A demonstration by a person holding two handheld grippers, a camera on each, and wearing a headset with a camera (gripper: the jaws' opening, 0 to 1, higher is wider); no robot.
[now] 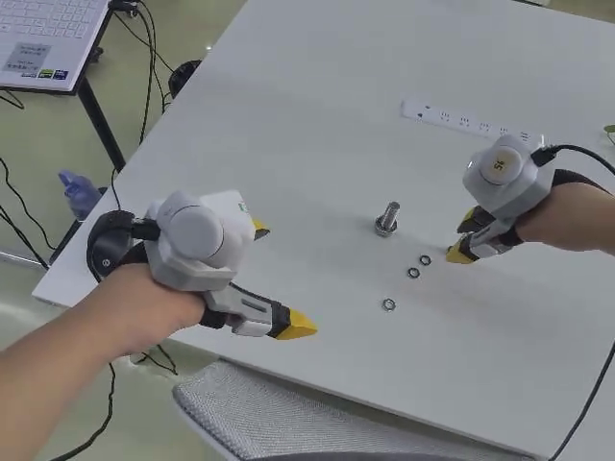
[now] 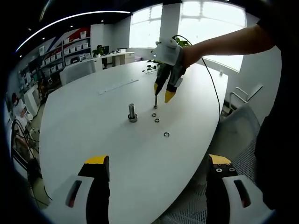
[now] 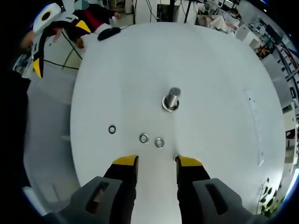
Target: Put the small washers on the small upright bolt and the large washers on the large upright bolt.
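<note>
Because the washers (image 1: 413,273) are thin, flat, metal-looking rings lying flush on the smooth white table (image 1: 317,115), they are judged light, stiff and apt to skate away when nudged. Each is probably best pinched across its outer rim with the tips pressed down to the table, or tipped on edge first. Three are seen in a loose line just near and right of the large bolt (image 1: 387,219), a stubby bright cylinder standing upright on a wider ring-like foot at mid-table. Small cannot be told from large among them. The small bolt (image 2: 155,101), a thin upright pin, is seen right beside the tips of the right gripper (image 3: 157,161), whose jaws are parted with nothing between them. The left gripper (image 2: 157,160) is held at the near left, spread wide and empty.
</note>
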